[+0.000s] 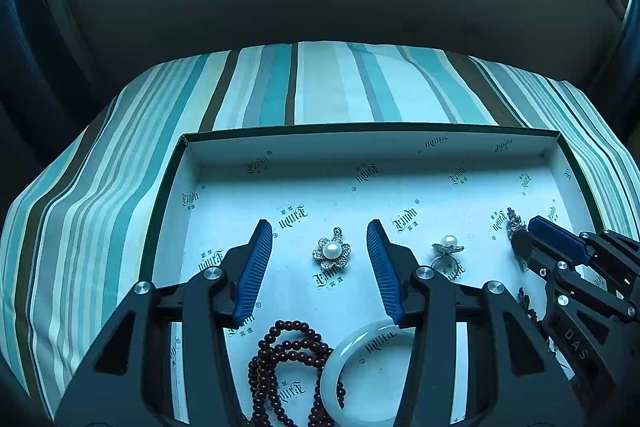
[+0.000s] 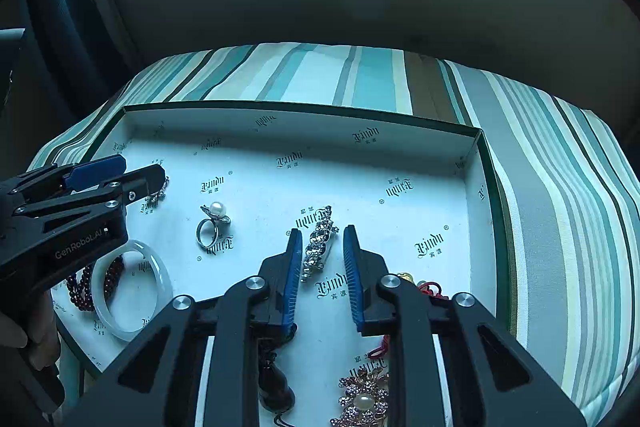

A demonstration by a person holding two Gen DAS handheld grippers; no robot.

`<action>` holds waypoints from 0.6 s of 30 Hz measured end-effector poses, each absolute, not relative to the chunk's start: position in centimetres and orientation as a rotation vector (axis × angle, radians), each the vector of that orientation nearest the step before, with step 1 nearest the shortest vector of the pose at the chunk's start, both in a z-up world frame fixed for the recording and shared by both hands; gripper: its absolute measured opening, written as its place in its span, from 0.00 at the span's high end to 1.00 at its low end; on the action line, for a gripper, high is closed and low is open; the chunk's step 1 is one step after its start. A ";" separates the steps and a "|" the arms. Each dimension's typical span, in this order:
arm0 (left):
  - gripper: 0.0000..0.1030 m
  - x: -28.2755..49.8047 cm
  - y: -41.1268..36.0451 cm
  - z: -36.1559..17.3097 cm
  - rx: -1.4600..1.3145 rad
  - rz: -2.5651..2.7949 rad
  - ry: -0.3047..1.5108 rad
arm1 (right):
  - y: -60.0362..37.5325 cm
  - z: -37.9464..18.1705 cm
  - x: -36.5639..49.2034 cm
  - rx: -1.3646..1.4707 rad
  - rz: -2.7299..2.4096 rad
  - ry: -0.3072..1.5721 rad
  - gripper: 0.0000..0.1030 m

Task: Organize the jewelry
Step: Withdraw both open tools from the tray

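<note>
A white paper-lined tray (image 1: 280, 155) holds the jewelry. My left gripper (image 1: 319, 239) is open above a pearl flower pendant (image 1: 332, 253), which lies between its fingers. A pearl ring (image 1: 447, 253), dark red beads (image 1: 280, 359) and a white jade bangle (image 1: 352, 379) lie near it. My right gripper (image 2: 319, 237) is open around a silver rhinestone clip (image 2: 318, 243), fingers apart on either side. The ring (image 2: 210, 227), the bangle (image 2: 128, 291) and a gold pearl brooch (image 2: 362, 401) show in the right wrist view.
The tray (image 2: 476, 163) sits on a striped blue-green cloth (image 2: 560, 187) over a small table. A red cord charm (image 2: 428, 289) and a dark pendant (image 2: 274, 383) lie under the right gripper. A dark wall and windows are behind.
</note>
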State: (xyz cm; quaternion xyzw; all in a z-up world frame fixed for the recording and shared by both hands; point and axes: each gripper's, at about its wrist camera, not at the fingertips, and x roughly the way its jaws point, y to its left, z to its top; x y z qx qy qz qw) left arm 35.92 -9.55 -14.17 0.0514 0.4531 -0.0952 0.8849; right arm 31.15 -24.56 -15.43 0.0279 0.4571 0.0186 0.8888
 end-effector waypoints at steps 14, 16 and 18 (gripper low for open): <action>0.46 32.5 -8.6 -10.8 0.090 -0.206 0.852 | -24.4 -11.2 27.5 0.053 0.035 0.864 0.60; 0.46 31.2 -8.4 -10.0 0.091 -0.214 0.835 | -24.5 -10.3 26.2 0.055 0.035 0.855 0.60; 0.46 29.7 -8.1 -9.4 0.088 -0.226 0.827 | -24.5 -9.7 24.8 0.053 0.033 0.850 0.60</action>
